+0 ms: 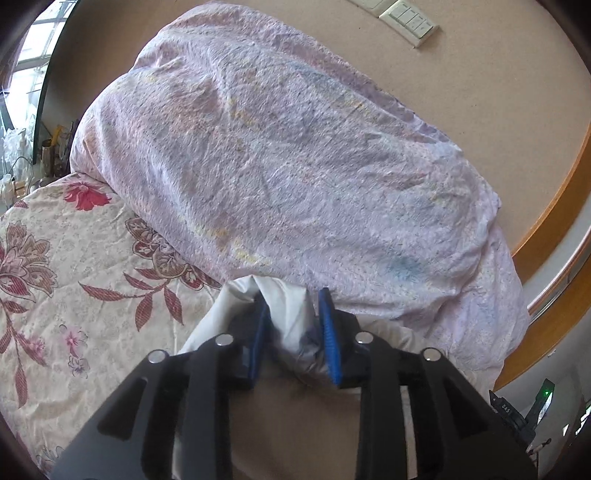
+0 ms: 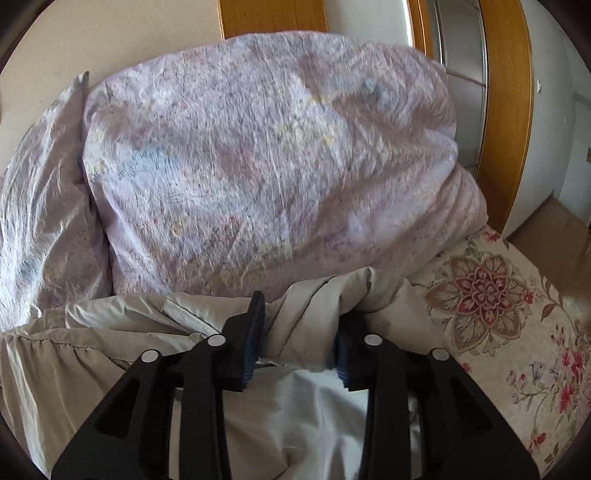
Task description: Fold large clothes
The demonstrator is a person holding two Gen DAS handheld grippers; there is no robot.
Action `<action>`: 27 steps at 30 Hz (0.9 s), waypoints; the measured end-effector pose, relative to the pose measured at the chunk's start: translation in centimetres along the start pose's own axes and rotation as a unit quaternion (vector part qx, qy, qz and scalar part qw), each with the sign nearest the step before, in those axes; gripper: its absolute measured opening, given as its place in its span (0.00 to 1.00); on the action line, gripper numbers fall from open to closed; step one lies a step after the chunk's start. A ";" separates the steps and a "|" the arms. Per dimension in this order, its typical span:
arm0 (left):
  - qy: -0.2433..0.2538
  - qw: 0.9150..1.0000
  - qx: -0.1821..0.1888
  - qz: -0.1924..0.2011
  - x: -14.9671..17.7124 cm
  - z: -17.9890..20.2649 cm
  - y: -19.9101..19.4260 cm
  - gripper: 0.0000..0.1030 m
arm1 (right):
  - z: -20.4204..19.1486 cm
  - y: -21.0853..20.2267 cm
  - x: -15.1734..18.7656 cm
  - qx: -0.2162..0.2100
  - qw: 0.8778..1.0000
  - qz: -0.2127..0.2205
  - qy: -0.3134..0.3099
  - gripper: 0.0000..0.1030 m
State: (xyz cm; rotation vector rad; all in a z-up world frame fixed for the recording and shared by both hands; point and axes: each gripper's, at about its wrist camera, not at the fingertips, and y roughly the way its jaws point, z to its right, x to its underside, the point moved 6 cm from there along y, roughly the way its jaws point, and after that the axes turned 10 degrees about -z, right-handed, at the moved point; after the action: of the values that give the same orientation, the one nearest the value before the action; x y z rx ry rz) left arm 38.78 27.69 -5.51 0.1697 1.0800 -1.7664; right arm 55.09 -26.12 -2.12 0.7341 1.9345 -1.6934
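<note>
A pale beige-white garment (image 2: 122, 332) lies on the flowered bedsheet (image 2: 517, 332), bunched at the foot of a heap of lilac bedding. My left gripper (image 1: 293, 299) has its blue pads closed on a bunched fold of the garment (image 1: 284, 317). My right gripper (image 2: 301, 328) is closed on another bunch of the same garment; its right finger is partly buried under the cloth. The garment's lower part is hidden under both grippers.
A big lilac quilt (image 1: 277, 155) fills the far side of the bed in both views, also in the right wrist view (image 2: 266, 166). The flowered sheet (image 1: 74, 277) lies to the left. A wooden bed frame (image 1: 554, 229), a wall switch (image 1: 406, 16) and a cluttered nightstand (image 1: 22, 162) surround it.
</note>
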 end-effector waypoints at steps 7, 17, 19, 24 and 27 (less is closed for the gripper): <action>0.099 0.994 0.001 0.053 2.0 3.7 -6.5 0.94 | -2.5 -6.9 1.1 -0.069 0.989 0.080 -0.101 0.75; 0.291 0.947 -0.132 0.030 10.1 11.3 -2.9 0.95 | -11.6 -3.5 8.6 -0.046 0.960 -0.012 -0.277 0.75; 0.321 0.925 -0.202 0.033 10.2 11.7 -0.5 0.95 | -11.9 -1.1 8.5 -0.020 0.961 -0.032 -0.275 0.75; 0.265 0.935 -0.234 -0.002 8.9 9.2 3.3 0.96 | -11.3 2.9 8.2 -0.014 0.971 -0.055 -0.232 0.84; 0.242 0.944 -0.222 -0.017 8.5 7.9 4.6 0.98 | -10.9 4.2 8.0 -0.025 0.975 -0.061 -0.210 0.88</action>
State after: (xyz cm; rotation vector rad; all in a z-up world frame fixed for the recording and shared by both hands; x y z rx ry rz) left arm 41.23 15.81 -8.26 0.3161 1.8182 -1.4953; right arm 51.89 -14.14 -9.02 0.2142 1.7400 -1.6995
